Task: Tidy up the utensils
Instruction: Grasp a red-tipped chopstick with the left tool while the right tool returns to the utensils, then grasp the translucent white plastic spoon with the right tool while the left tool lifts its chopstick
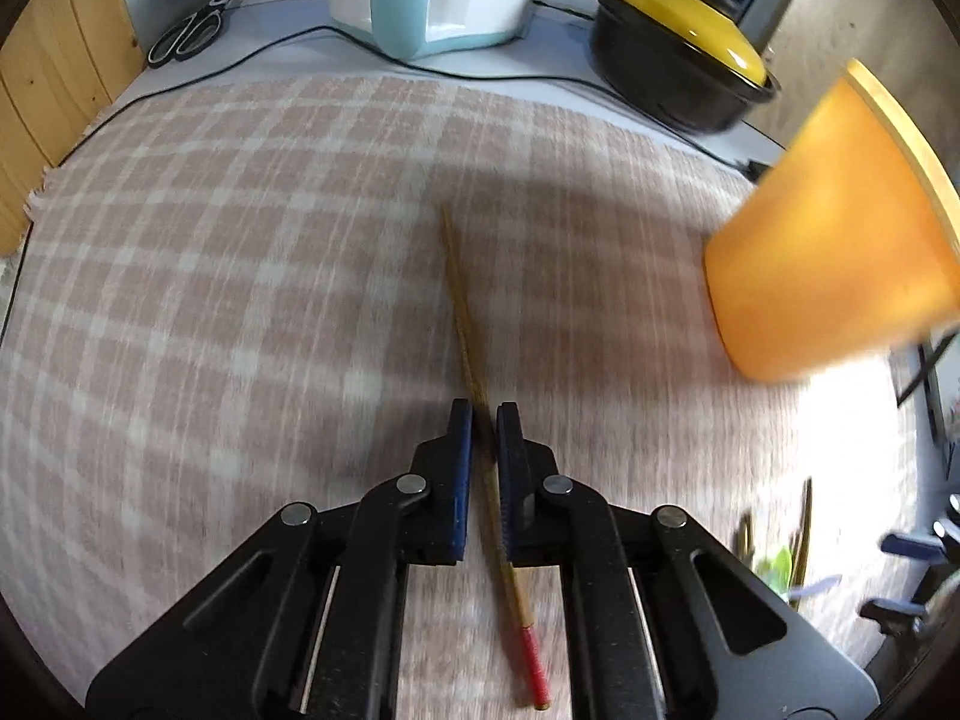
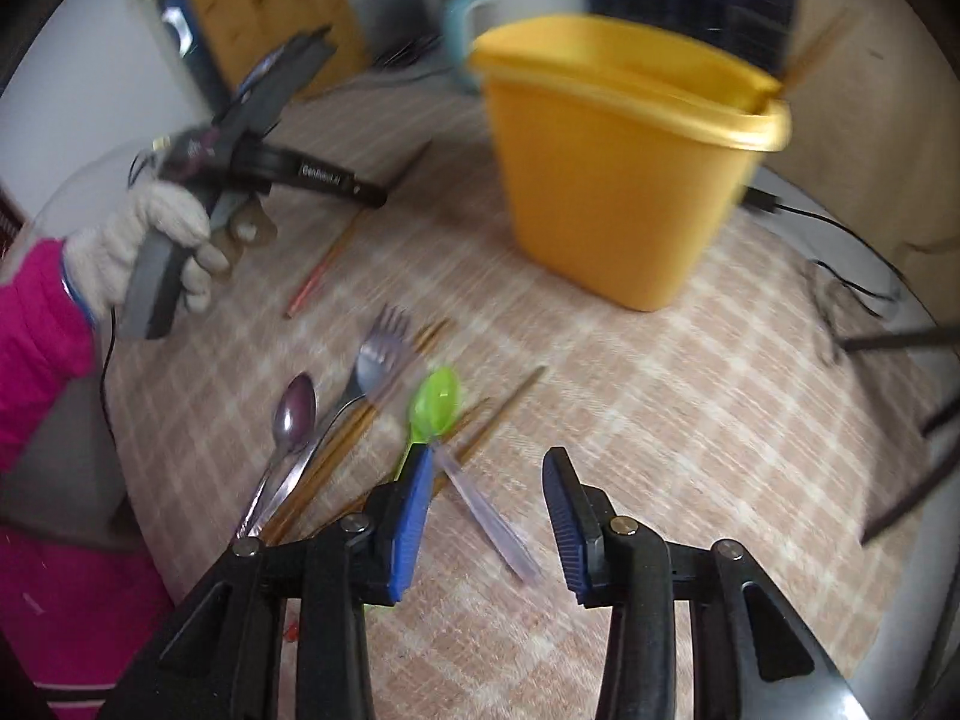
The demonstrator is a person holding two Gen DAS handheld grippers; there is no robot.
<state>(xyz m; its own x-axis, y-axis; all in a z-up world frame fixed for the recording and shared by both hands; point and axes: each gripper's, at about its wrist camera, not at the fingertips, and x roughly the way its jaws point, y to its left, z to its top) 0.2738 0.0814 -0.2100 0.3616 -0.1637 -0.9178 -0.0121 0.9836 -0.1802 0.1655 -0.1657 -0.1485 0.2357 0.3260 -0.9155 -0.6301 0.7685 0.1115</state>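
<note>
Checked pink cloth covers the table, with the yellow bin at upper centre of the right view. Left gripper is nearly closed around a red-ended chopstick lying mid-frame, apparently the pickup step; next comes lifting it toward the bin. Right gripper gapes wide and empty near the green spoon.

White lettering on the left gripper, perhaps a brand, unreadable.

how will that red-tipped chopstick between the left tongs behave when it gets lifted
The chopstick looks thin, straight and stiff, so it probably won't flop. The left tongs straddle it well short of its far tip, so that long end may pivot or droop. It likely weighs little and might slip.
</note>
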